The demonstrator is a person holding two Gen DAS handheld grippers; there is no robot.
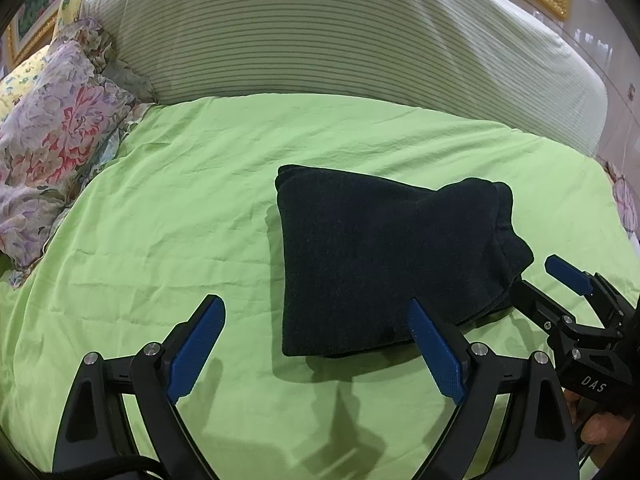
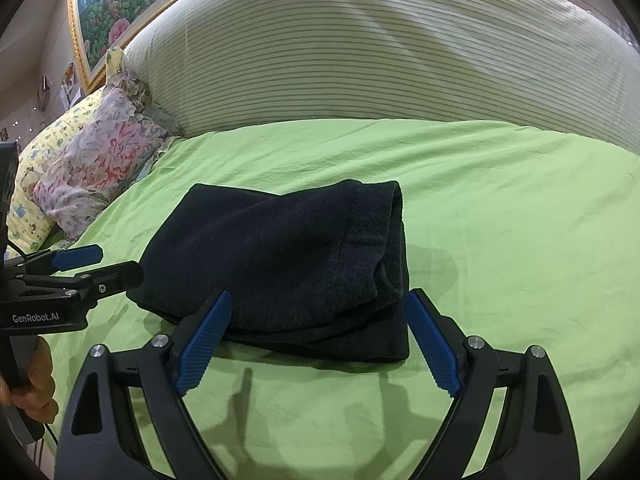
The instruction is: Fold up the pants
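Dark navy pants (image 1: pixel 376 256) lie folded into a compact bundle on the green bedsheet (image 1: pixel 180 208); they also show in the right wrist view (image 2: pixel 280 256). My left gripper (image 1: pixel 316 320) is open and empty, just in front of the bundle's near left corner. My right gripper (image 2: pixel 318 308) is open and empty, its fingers either side of the bundle's near right edge, not closed on it. The right gripper shows in the left wrist view (image 1: pixel 536 280) beside the bundle's right edge. The left gripper shows in the right wrist view (image 2: pixel 112 260) at the bundle's left edge.
A striped padded headboard (image 1: pixel 320 40) rises behind the bed. Floral pillows (image 1: pixel 52 136) lie at the far left, also in the right wrist view (image 2: pixel 100 160). Framed pictures (image 2: pixel 120 8) hang on the wall. Green sheet (image 2: pixel 500 220) spreads right of the pants.
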